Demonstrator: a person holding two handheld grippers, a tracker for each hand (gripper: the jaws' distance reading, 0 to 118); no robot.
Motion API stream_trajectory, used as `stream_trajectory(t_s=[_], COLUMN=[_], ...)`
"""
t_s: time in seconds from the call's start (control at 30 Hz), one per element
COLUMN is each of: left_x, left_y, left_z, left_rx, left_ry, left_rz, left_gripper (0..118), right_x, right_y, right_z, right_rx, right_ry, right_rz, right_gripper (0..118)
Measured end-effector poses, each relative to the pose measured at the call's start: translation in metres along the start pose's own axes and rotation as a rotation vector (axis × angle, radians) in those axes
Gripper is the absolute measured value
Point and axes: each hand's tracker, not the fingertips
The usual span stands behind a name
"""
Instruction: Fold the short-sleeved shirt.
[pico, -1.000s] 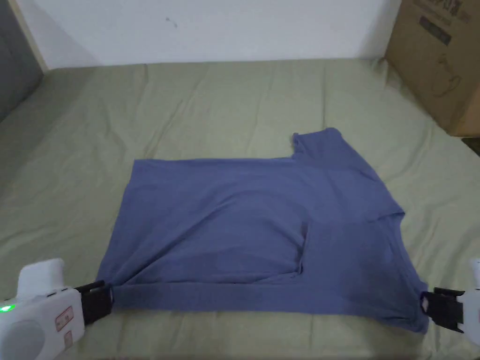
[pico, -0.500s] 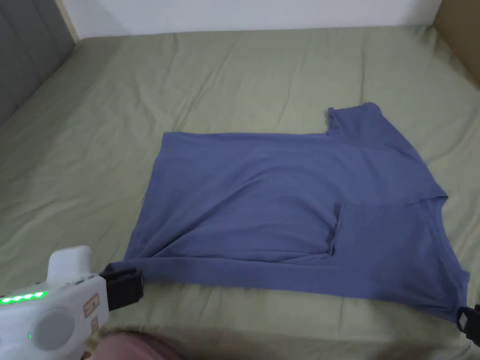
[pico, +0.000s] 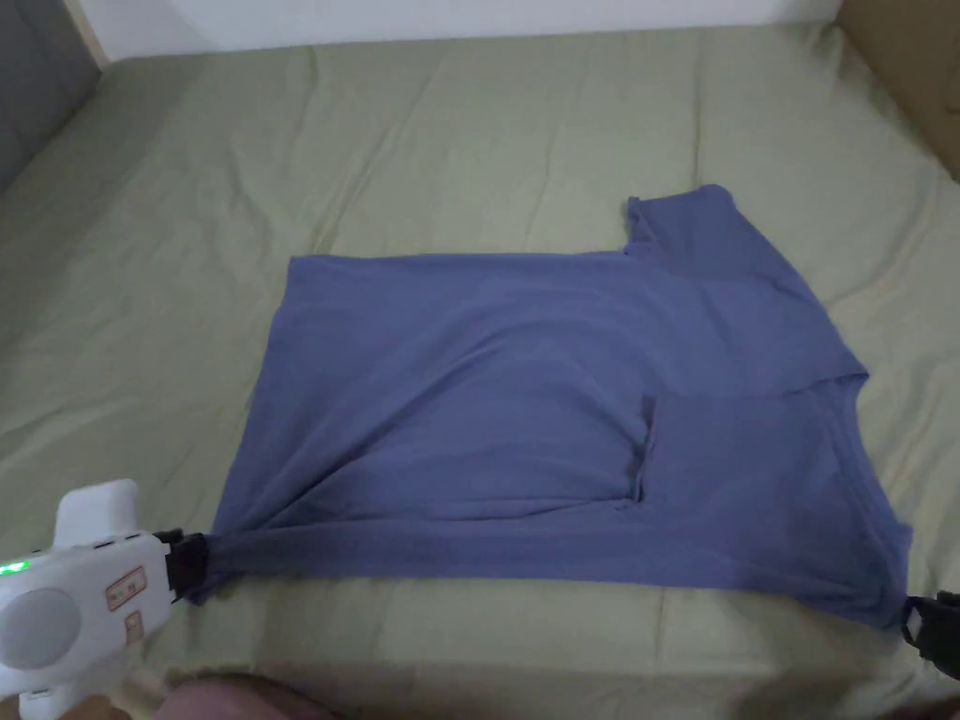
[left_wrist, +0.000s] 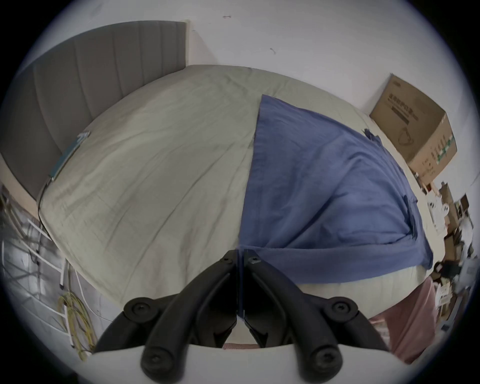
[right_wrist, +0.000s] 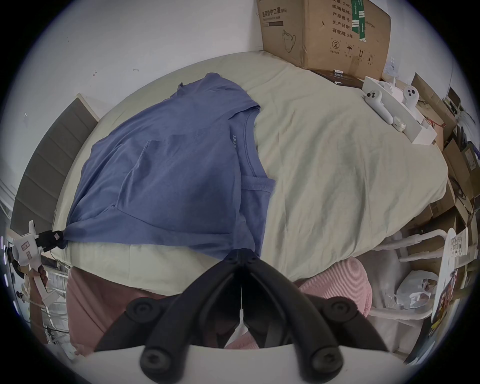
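Note:
A blue short-sleeved shirt (pico: 525, 412) lies flat on the green bed sheet (pico: 469, 131), with its near side folded over and one sleeve (pico: 689, 230) sticking out at the far right. My left gripper (pico: 192, 562) is shut on the shirt's near-left corner (left_wrist: 249, 249), the cloth bunched between its jaws. My right gripper (pico: 914, 619) is shut on the near-right corner (right_wrist: 241, 246) by the collar end. The near edge is stretched taut between the two grippers, along the bed's front edge.
A cardboard box (right_wrist: 324, 33) stands at the bed's far right corner. A white tray with controllers (right_wrist: 389, 109) lies on the bed's right side. A grey headboard (left_wrist: 91, 85) is at the left. The person's pink-clad legs (right_wrist: 335, 285) press against the bed's front.
The head camera has tilted down and shifted. My left gripper has pulled outward to the left, drawing the shirt's near-left corner into a taut point.

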Motion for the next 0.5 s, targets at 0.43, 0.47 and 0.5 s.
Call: stream_trajectory(t_s=[0.43, 0.47, 0.5], left_x=[0.015, 0.015, 0.013], left_y=[0.002, 0.002, 0.003], left_z=[0.014, 0.014, 0.013], left_rx=[-0.001, -0.005, -0.007], left_ry=[0.013, 0.016, 0.016], left_rz=[-0.040, -0.040, -0.039], left_gripper=[3, 3, 3], right_x=[0.011, 0.010, 0.008], right_y=[0.022, 0.021, 0.021], right_z=[-0.034, -0.039, -0.042], right_rx=[-0.047, -0.054, -0.057], right_ry=[0.002, 0.031, 0.035], right_rz=[0.005, 0.032, 0.069], right_gripper=[60, 23, 1])
